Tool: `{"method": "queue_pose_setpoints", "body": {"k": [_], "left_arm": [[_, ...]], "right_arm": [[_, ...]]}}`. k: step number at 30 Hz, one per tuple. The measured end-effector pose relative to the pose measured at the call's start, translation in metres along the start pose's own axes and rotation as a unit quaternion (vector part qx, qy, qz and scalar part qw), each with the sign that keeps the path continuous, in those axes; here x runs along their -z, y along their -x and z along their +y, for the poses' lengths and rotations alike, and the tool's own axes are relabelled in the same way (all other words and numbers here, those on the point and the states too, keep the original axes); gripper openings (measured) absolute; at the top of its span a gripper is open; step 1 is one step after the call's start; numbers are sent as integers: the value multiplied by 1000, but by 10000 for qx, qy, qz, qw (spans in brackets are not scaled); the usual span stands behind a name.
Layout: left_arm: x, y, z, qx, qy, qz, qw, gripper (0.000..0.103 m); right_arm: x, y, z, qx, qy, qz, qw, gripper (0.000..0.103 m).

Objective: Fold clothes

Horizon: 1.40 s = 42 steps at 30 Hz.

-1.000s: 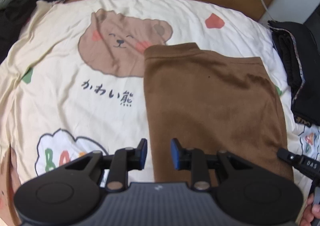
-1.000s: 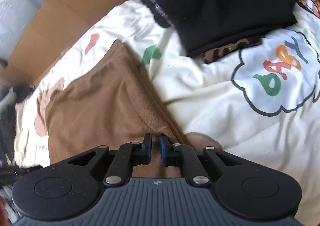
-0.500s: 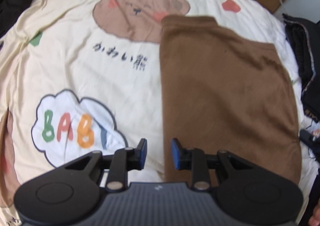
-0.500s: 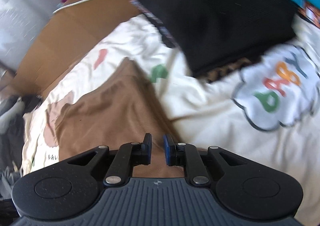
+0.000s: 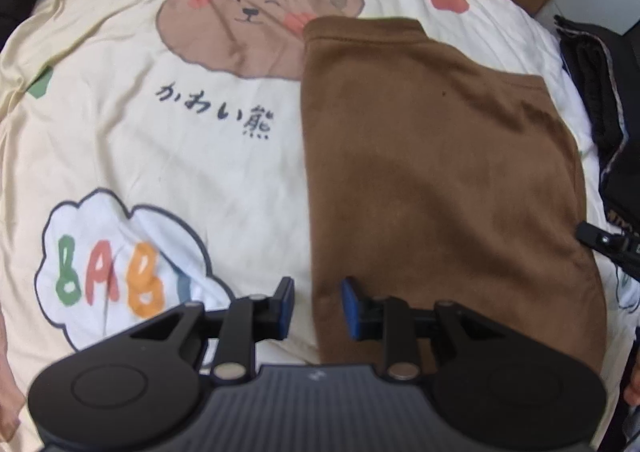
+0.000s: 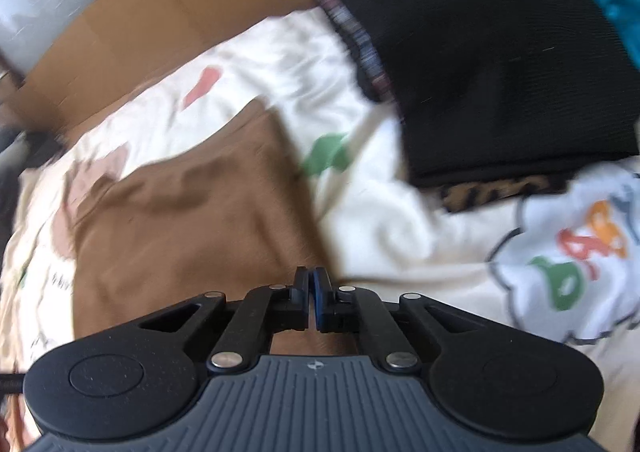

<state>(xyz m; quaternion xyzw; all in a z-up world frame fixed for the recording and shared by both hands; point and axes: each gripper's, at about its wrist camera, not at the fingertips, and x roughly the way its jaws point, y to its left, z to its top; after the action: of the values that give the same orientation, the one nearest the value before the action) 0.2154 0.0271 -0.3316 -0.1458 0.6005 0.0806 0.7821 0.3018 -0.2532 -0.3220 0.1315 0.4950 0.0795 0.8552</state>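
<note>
Left gripper [image 5: 314, 306]: fingers spread, empty, poised over the near left edge of the brown garment [image 5: 432, 180]. Right gripper [image 6: 311, 298]: fingers pressed together at the garment's near right edge; whether cloth is pinched between them cannot be told. The brown garment [image 6: 192, 220] lies flat, folded, on the right half of a cream sheet [image 5: 192, 156] printed with a bear [image 5: 248, 32] and a "BABY" cloud [image 5: 112, 272]. A folded black garment [image 6: 492, 64] rests far right, apart from the brown one. Cardboard [image 6: 160, 24] borders the far edge.
</note>
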Motion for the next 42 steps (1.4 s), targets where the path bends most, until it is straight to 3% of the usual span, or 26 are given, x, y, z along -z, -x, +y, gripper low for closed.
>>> {"method": "queue_pose_setpoints", "body": {"k": [15,21,30,32,33,34,39,42], "left_arm": [[-5,0,8,80,265,-18,9996,28],[-4,-3,7,139,249,42,9996,28],[1,4,7,297,262,122,9991,28],[3,5,6,341,227,159,9990,28],[6,6,6,387,160,217,9989,28],[9,5,8,438,96,285,9986,28],[28,4,18,618,-151,689,9956,32],[36,8,27,699,-16,792,9944,32]], "right_arm": [[-22,-27,34,-408,482,193,9978,10],[-37,-20,22,-109,417,-167,9989,10],[-42,15,-8,-235,184,-119,9995,9],[-41,26,-13,-317,224,-48,9992,27],[-40,33,-15,-376,251,-3,9990,42],[-37,39,-17,-438,311,68,9985,46],[-13,52,-24,-433,436,462,9970,46],[4,56,-27,-368,468,699,9958,46]]}}
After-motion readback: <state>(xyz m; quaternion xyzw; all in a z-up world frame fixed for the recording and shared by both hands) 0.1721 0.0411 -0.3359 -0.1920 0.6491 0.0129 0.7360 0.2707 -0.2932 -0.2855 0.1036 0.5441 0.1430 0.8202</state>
